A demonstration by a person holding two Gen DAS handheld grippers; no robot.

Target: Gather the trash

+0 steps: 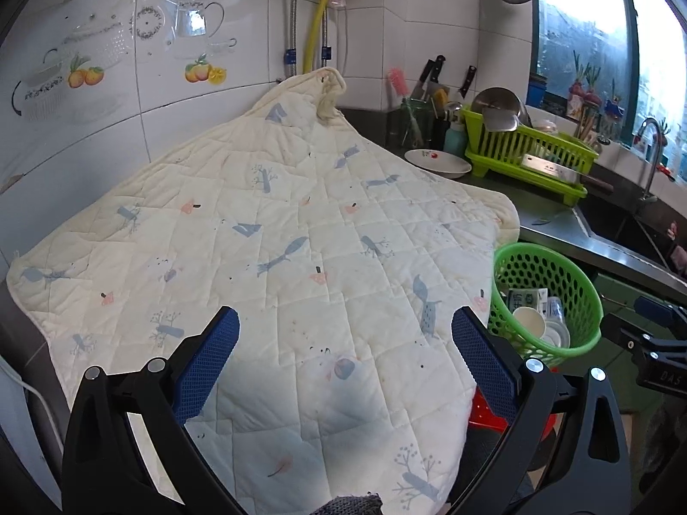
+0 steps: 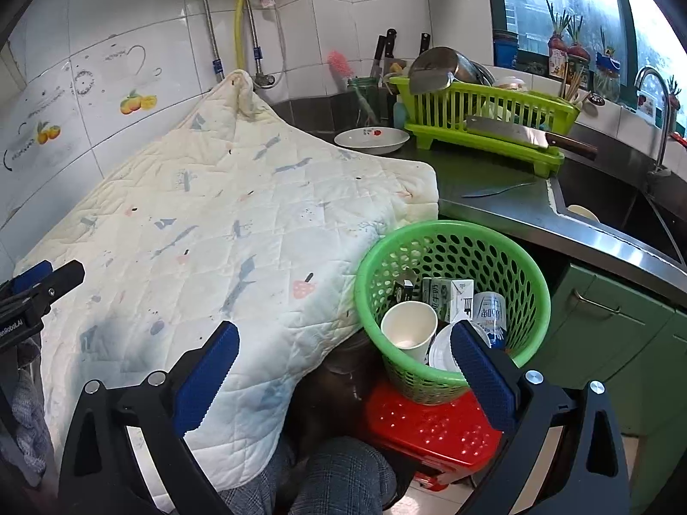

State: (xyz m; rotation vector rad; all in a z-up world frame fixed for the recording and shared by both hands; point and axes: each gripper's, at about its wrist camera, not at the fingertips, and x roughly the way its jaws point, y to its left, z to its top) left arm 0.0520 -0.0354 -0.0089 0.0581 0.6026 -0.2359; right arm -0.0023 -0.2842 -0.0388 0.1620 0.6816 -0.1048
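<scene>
Plainly both hand-held grippers (image 1: 345,334) (image 2: 345,343) released, quilted cloth (image 1: 279,236) hiding counter, basket (image 2: 451,236) trash partly obscured.

The quilted cloth (image 1: 275,231) lies bare, open to approach. The green basket (image 2: 451,240) mouth is open above, though cartons and a paper cup (image 2: 408,326) crowd its bottom.

The left gripper (image 1: 345,343) hangs with its blue-padded fingers (image 1: 206,369) spread wide, gripping nothing. The right gripper (image 2: 345,343) is likewise spread wide and empty-handed, level with the left.
</scene>
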